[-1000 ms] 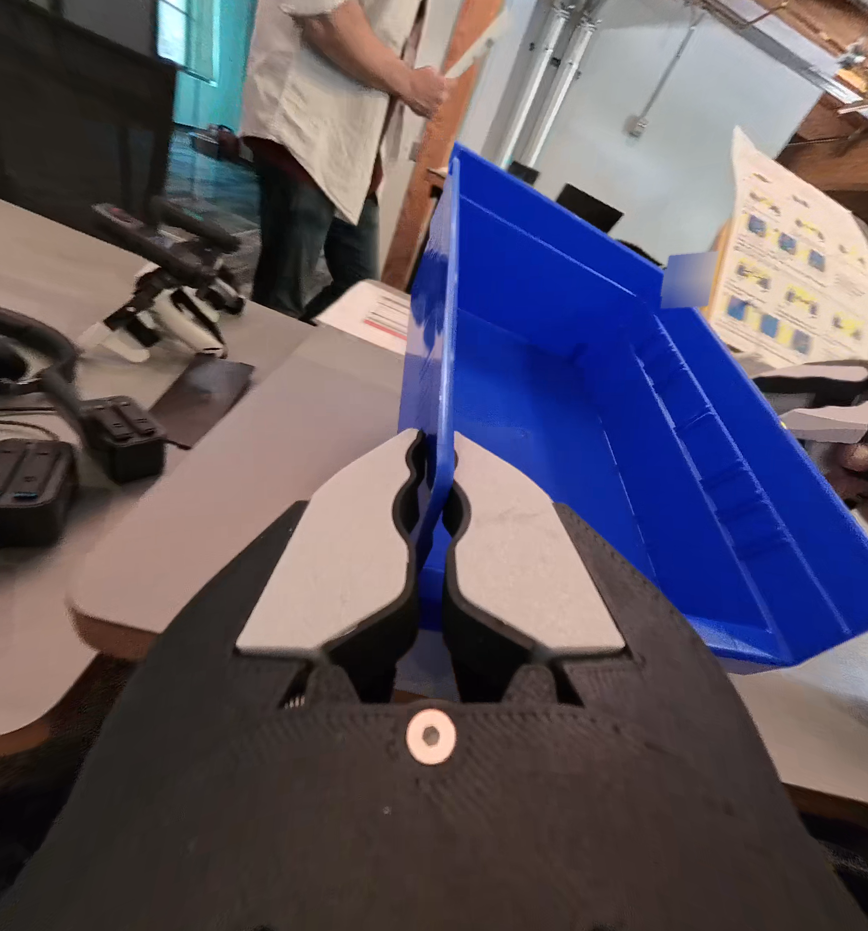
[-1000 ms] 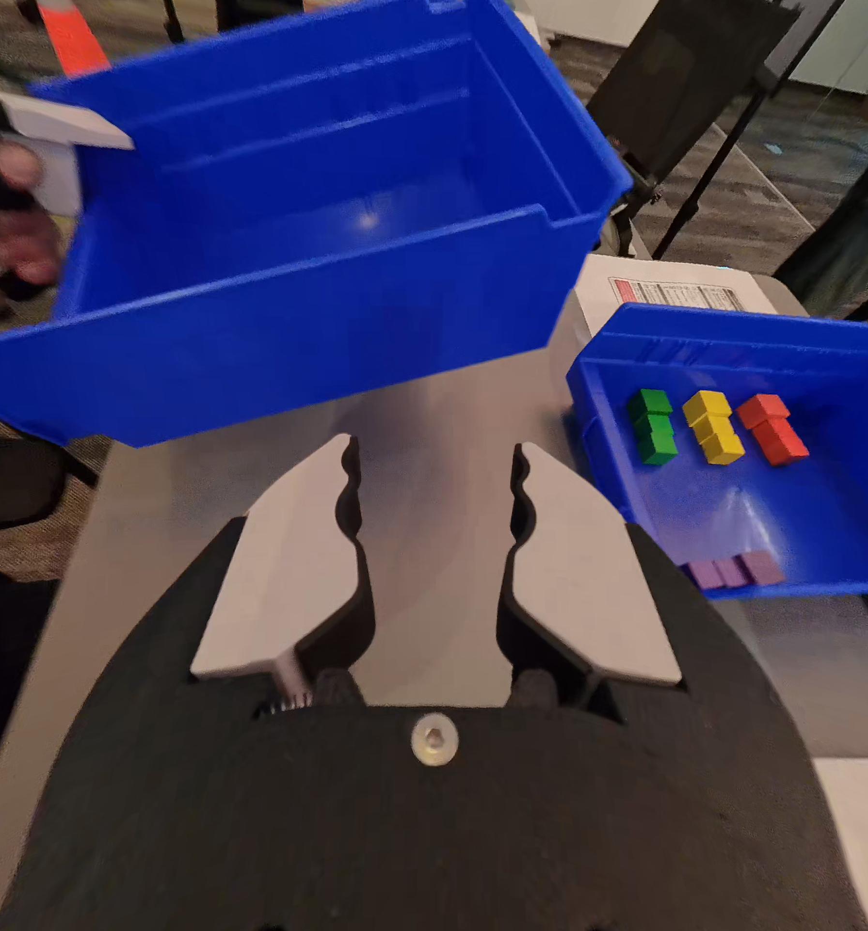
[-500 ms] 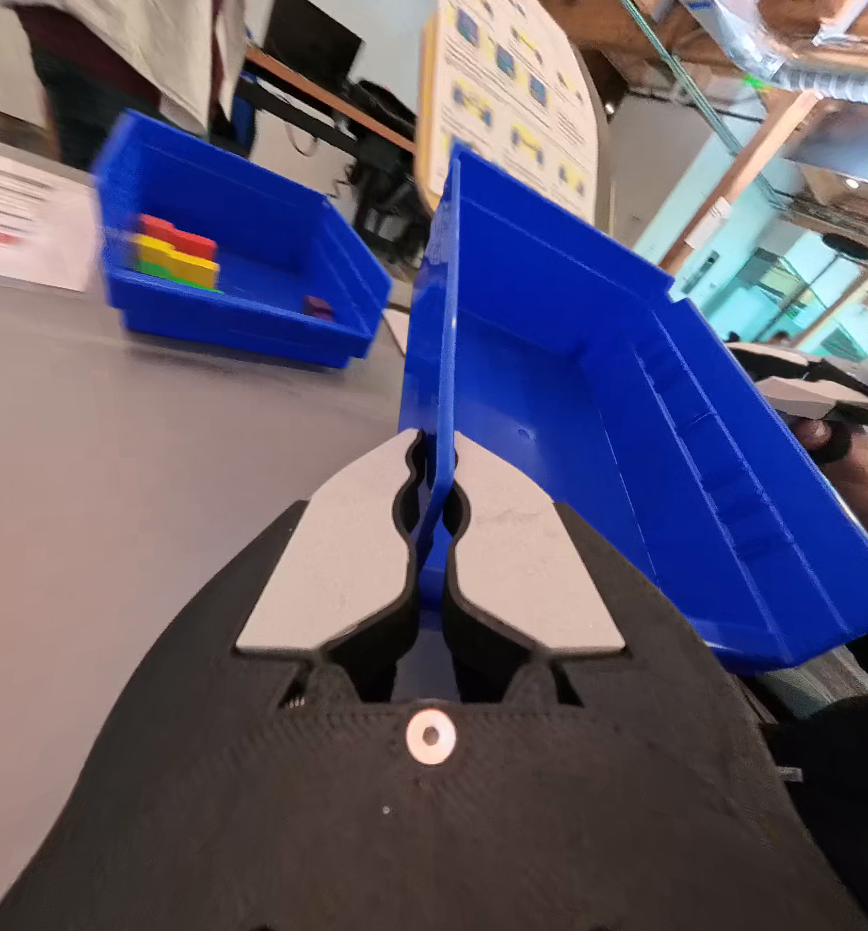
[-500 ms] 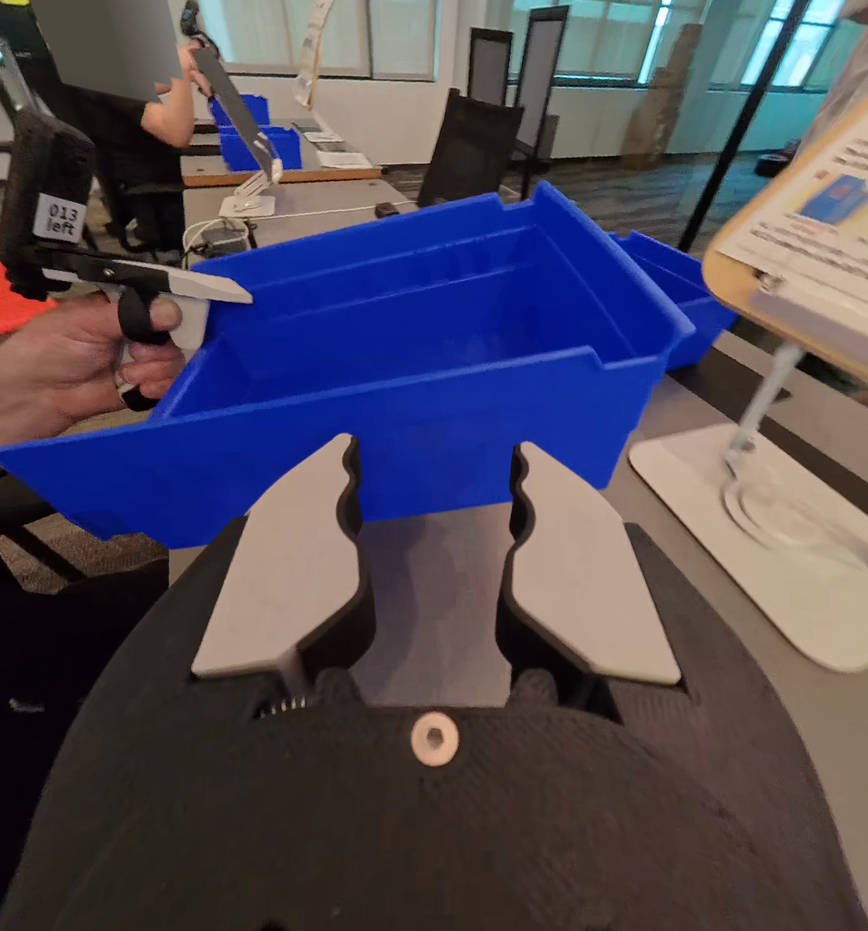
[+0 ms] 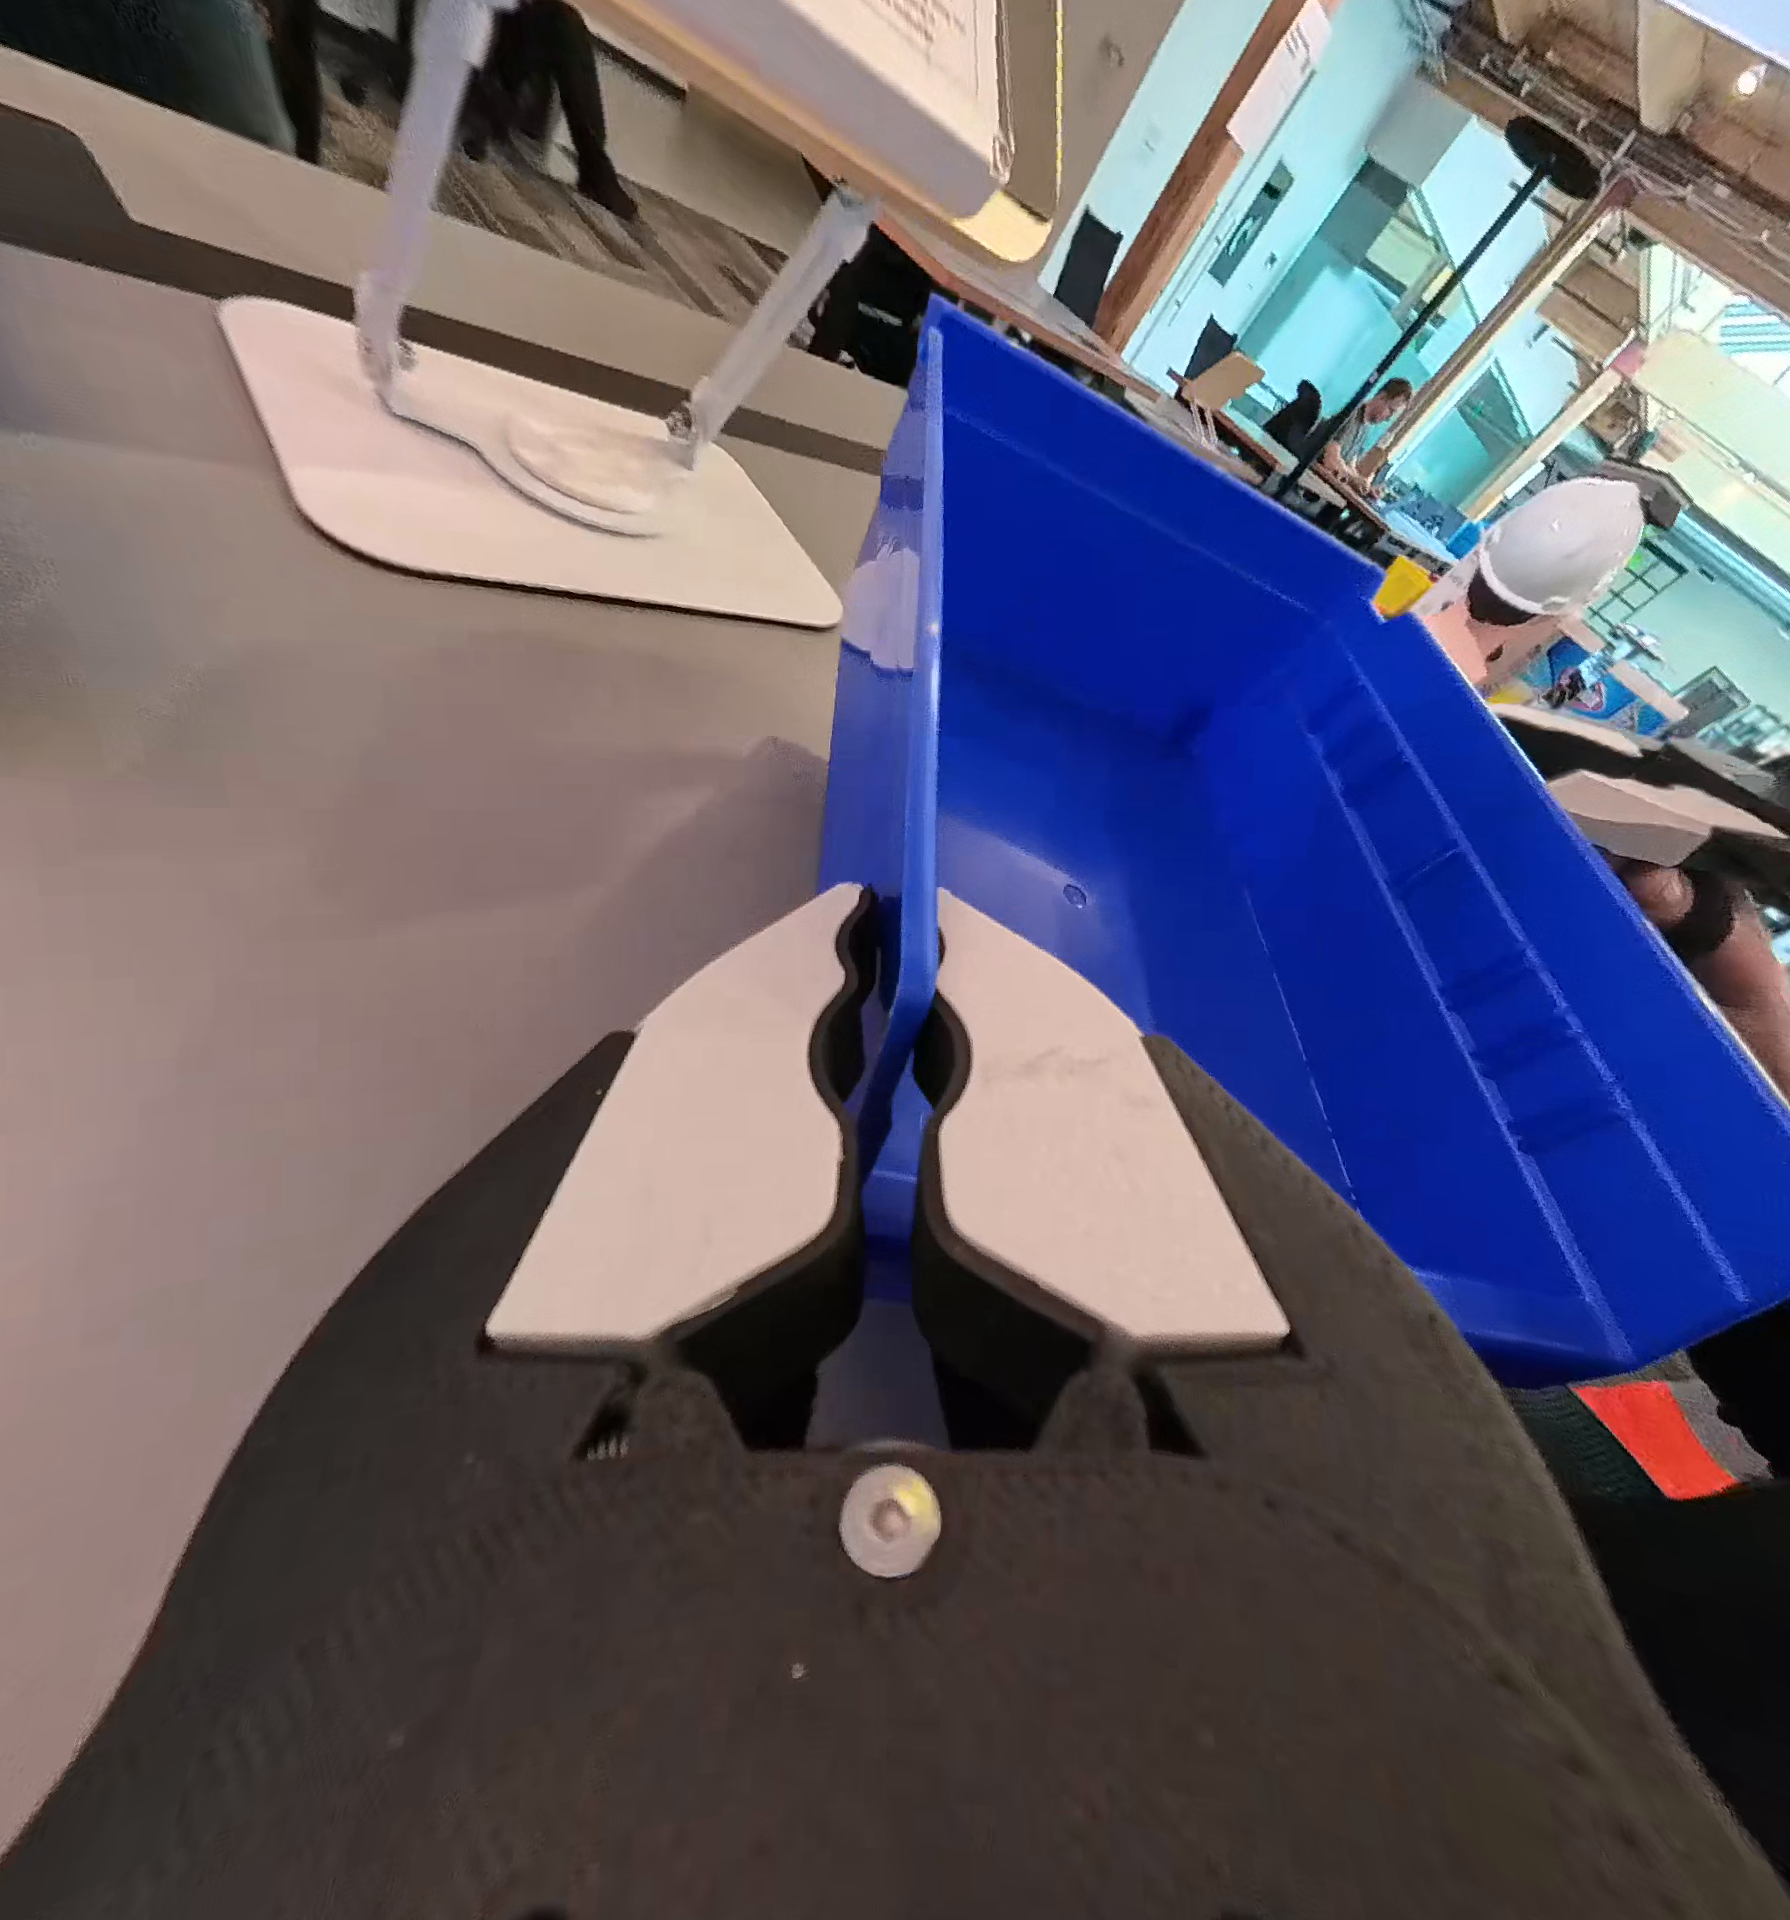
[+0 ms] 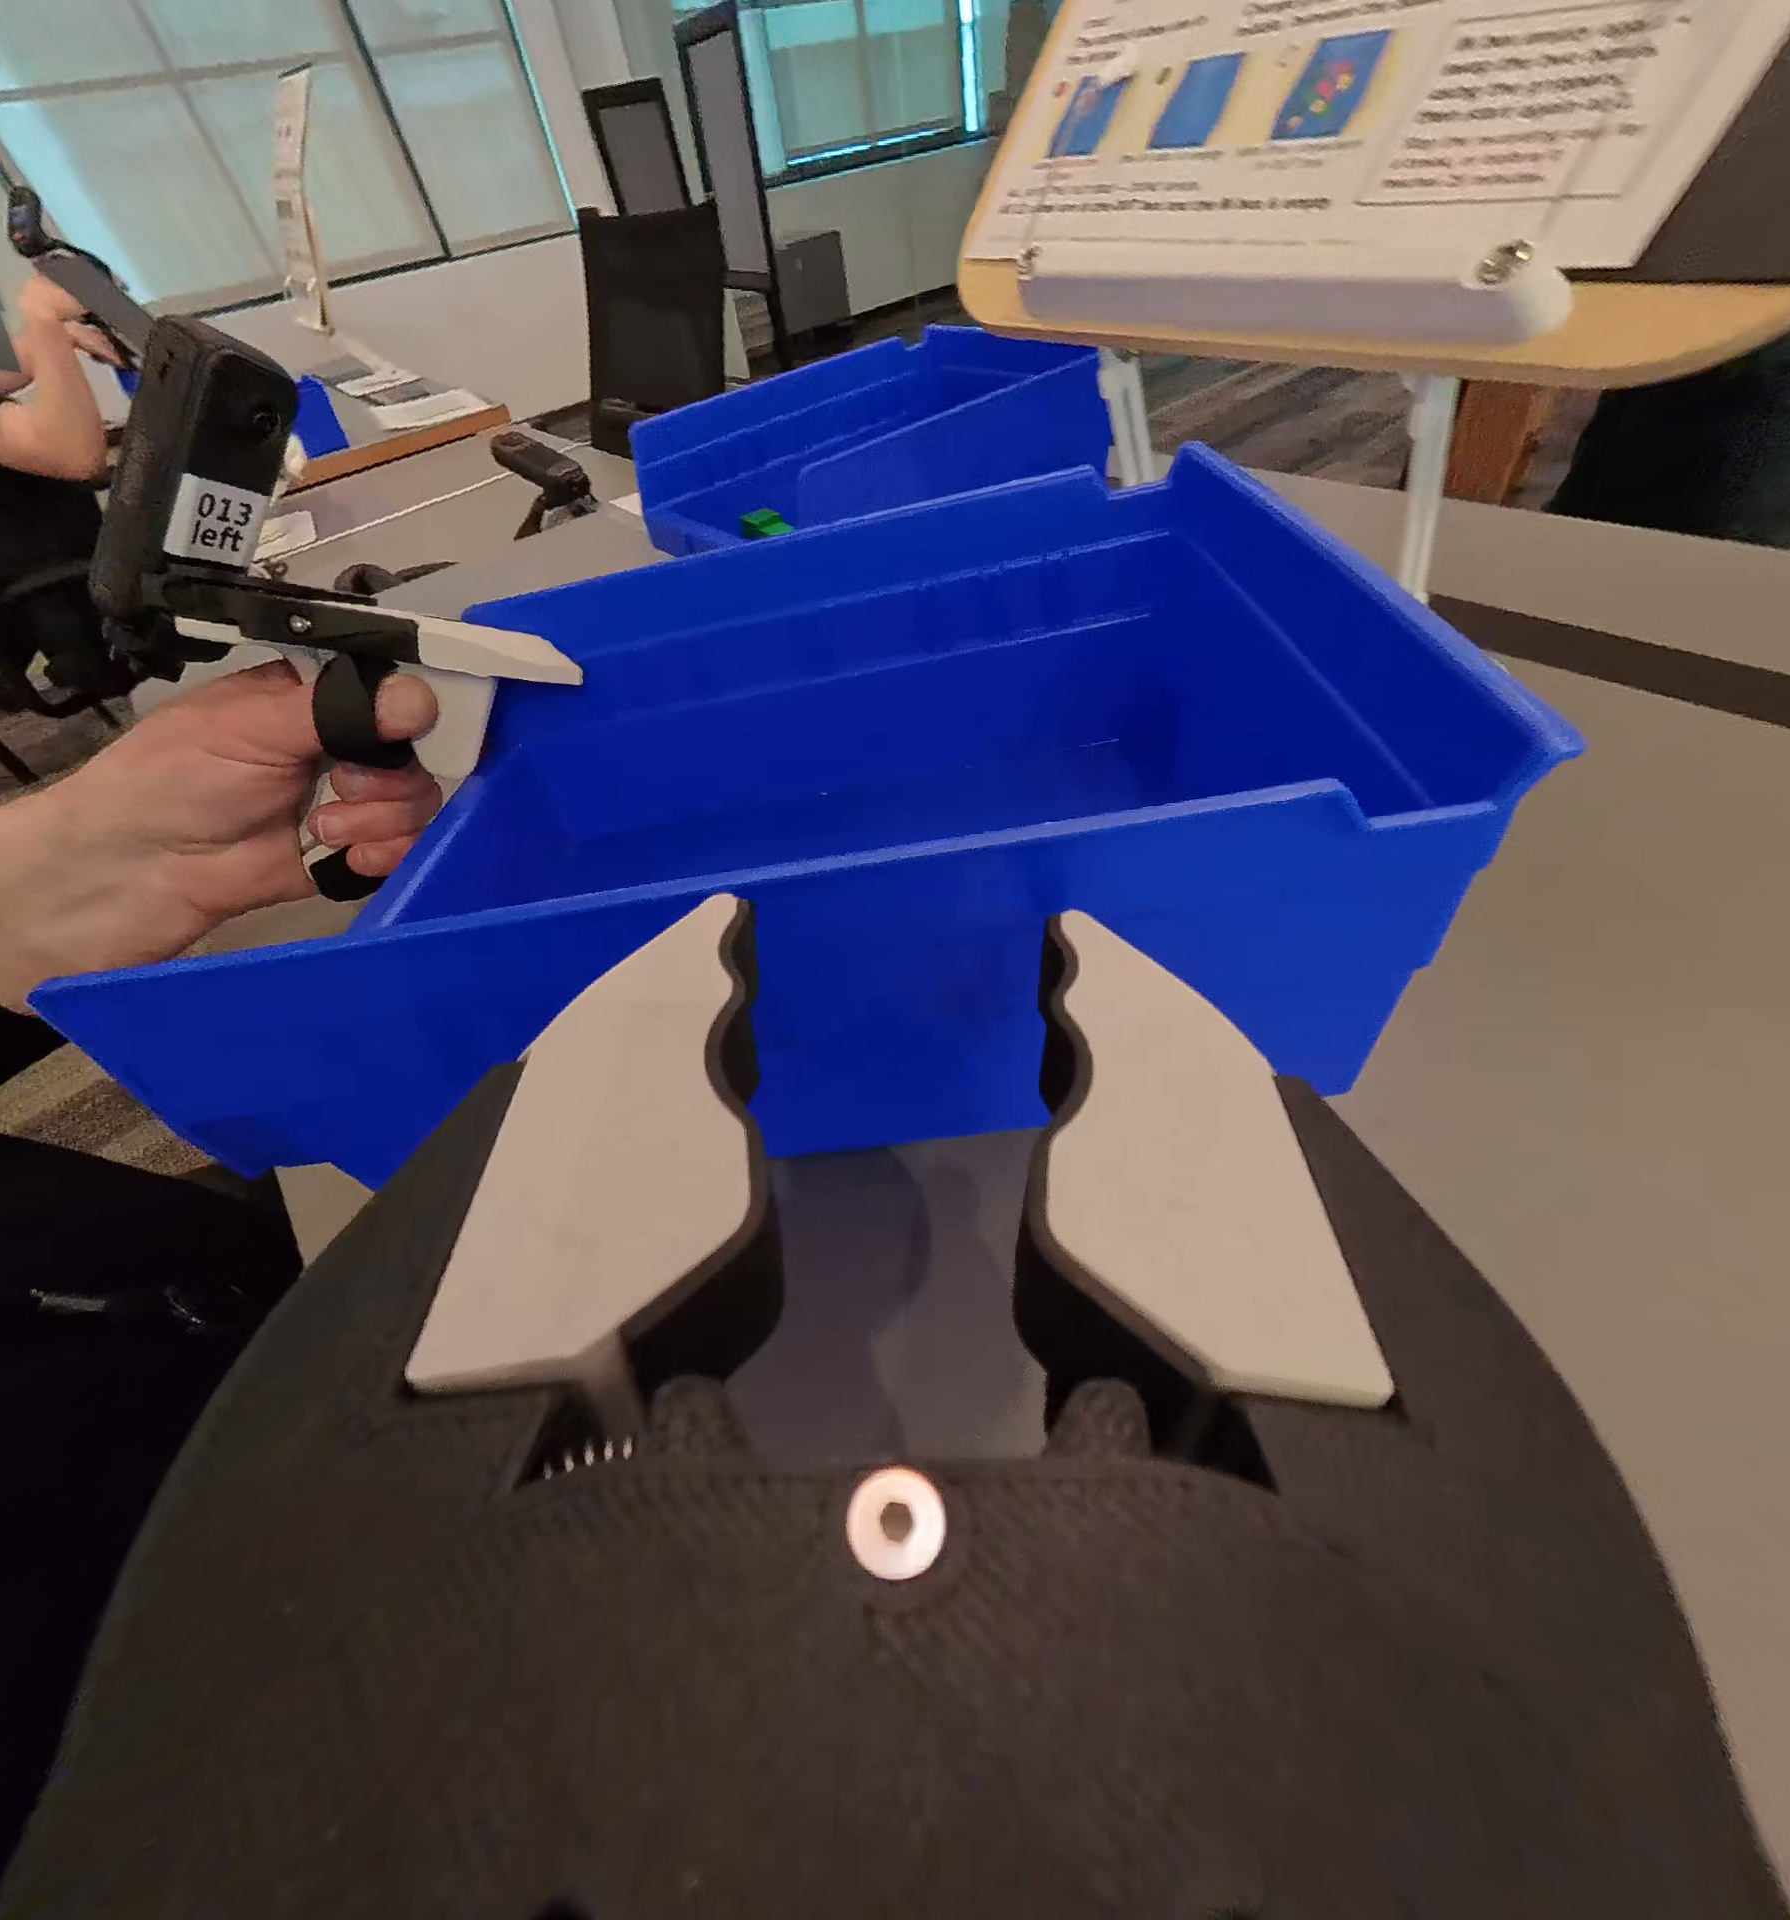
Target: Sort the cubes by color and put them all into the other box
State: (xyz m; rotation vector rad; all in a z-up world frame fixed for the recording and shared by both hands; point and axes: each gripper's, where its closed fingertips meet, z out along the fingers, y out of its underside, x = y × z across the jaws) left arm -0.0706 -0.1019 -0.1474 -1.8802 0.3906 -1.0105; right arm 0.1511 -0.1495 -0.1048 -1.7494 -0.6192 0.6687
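Your left gripper [image 5: 896,997] pinches one thin wall of the empty blue box [image 6: 974,831], tilted above the table [image 6: 1649,935], while your right gripper [image 6: 896,997] gapes empty; that single-edge hold could let it twist free.

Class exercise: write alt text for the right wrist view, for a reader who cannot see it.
The open right gripper faces the long side of an empty blue bin, which the left gripper clamps by its end wall. Behind it, a second blue bin holds green cubes beside an instruction board.
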